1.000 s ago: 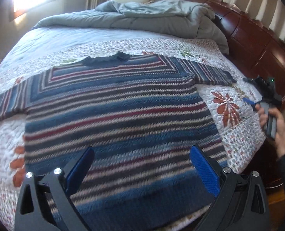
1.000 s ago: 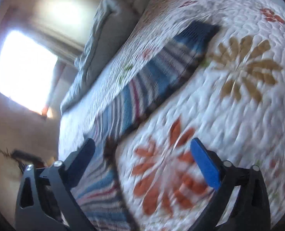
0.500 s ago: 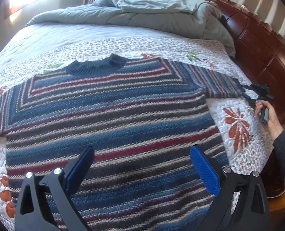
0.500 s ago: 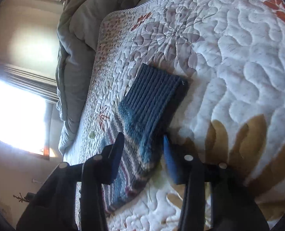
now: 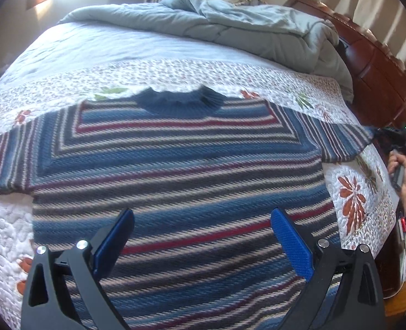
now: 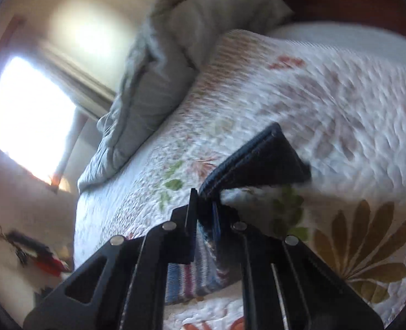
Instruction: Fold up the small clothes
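A blue, red and cream striped sweater (image 5: 175, 170) lies spread flat on the quilted bed (image 5: 175, 74), collar away from me. My left gripper (image 5: 203, 236) is open and empty above its lower body. My right gripper (image 6: 204, 220) is shut on the sweater's right sleeve cuff (image 6: 258, 165) and lifts it off the quilt. In the left wrist view the right gripper (image 5: 392, 137) shows at the far end of that sleeve, held by a hand.
A grey duvet (image 5: 230, 24) is bunched at the far side of the bed. A dark wooden headboard (image 5: 381, 77) runs along the right. A bright window (image 6: 30, 115) is behind the bed.
My right gripper has closed on the sleeve cuff and raised it off the quilt. My left gripper has moved forward over the sweater, still open.
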Demonstrator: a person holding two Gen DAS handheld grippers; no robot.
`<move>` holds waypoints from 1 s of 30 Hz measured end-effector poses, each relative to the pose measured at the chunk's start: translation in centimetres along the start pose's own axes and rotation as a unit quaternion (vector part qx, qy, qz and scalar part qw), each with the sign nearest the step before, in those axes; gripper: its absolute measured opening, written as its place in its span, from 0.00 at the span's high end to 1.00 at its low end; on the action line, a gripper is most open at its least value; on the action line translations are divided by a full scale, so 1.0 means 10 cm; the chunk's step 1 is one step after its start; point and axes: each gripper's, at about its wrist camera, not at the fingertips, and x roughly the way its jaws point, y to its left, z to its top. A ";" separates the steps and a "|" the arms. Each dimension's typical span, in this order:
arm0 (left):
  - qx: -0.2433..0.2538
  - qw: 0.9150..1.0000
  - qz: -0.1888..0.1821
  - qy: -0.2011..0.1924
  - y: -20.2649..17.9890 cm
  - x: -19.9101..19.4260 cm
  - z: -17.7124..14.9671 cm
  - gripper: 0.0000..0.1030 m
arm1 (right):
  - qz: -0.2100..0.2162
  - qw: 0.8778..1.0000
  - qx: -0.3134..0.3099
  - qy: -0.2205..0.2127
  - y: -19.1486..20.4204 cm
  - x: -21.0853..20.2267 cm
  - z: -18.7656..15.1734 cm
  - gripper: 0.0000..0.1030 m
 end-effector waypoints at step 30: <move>-0.098 0.993 -0.054 -0.035 1.62 -0.26 -0.23 0.03 | -0.152 0.773 -0.608 0.099 4.00 1.93 -4.17 0.89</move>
